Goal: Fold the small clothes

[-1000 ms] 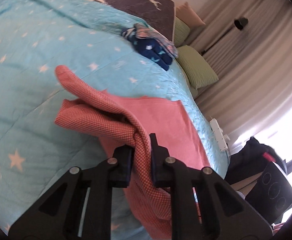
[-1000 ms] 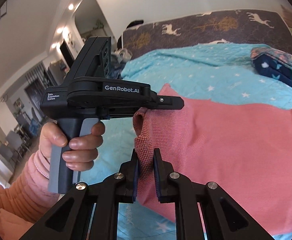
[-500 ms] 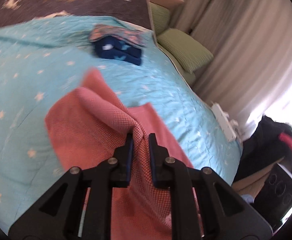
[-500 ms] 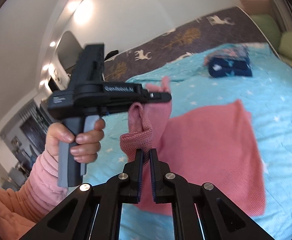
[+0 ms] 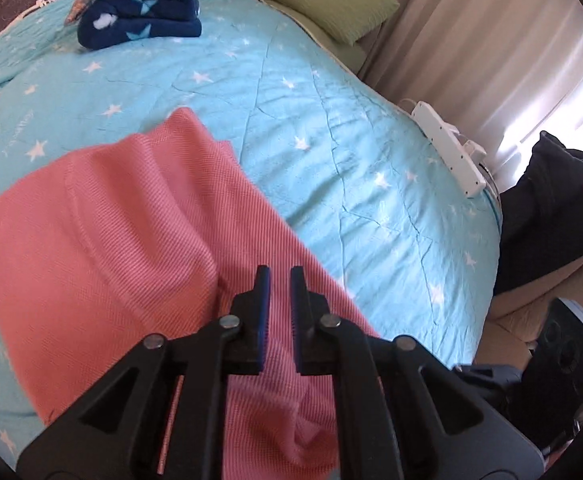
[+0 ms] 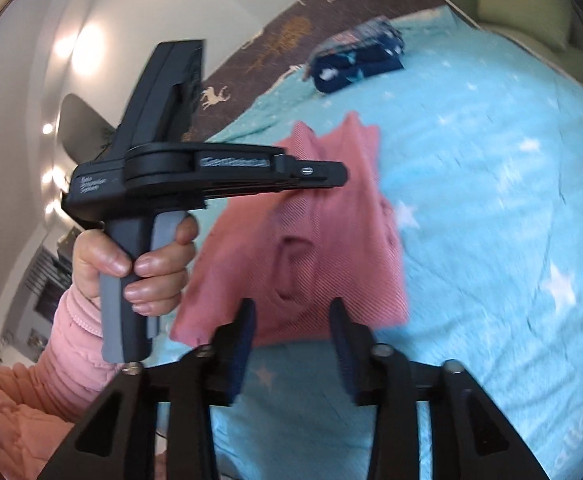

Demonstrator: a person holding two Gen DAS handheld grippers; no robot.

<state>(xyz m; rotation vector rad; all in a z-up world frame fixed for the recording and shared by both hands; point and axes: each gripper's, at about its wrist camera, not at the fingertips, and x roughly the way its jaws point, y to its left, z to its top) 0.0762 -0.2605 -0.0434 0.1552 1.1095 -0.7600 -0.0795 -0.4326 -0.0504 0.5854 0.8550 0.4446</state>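
Turquoise star-printed bedspread (image 5: 331, 128) carried the pink garment (image 5: 103, 240), folded over itself. Right gripper (image 6: 291, 332) was opening, nothing between its jaws; left gripper (image 5: 276, 304) was closing, a narrow gap showing, cloth beneath rather than pinched. Releasing low should keep edges aligned. No containers appeared; folded navy clothes (image 5: 143, 20) lay near the headboard.

pink garment (image 6: 311, 240) blurred (motion), bottom cropped

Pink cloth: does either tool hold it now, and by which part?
Right tool: nothing; its jaws are opening, off the pink cloth. Left tool: jaws closing, cloth showing between them; whether they pinch it cannot be told.
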